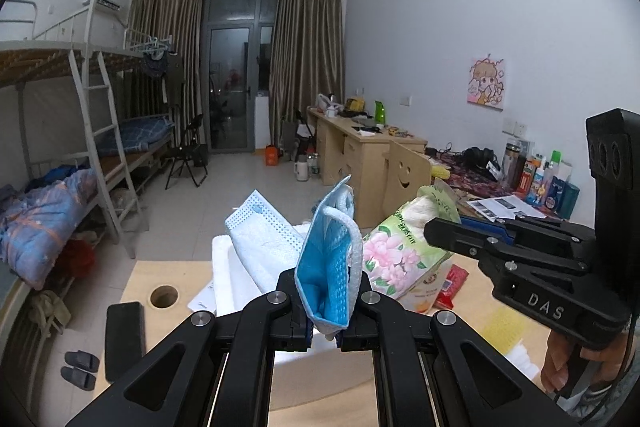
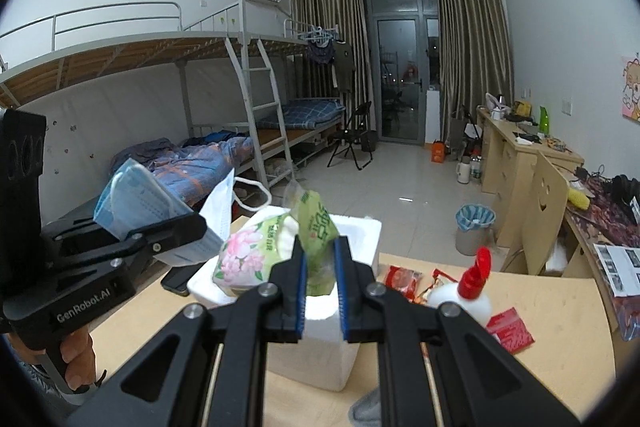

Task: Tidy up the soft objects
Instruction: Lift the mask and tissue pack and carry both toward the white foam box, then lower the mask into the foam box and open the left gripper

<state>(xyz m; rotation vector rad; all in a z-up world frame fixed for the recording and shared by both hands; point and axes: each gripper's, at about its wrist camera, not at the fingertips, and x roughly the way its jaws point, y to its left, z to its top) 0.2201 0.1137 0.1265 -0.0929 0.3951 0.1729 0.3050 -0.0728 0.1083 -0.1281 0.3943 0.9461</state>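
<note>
Left tool (image 1: 326,301) clamped on blue mask (image 1: 328,267); right tool (image 2: 320,287) clamped on tissue pack (image 2: 272,251). Both above foam box (image 2: 360,231), not yet dropped in. Packets (image 2: 402,277) left on desk (image 2: 540,307).

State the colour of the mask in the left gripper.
Blue mask, white ear loops; left wrist view.
</note>
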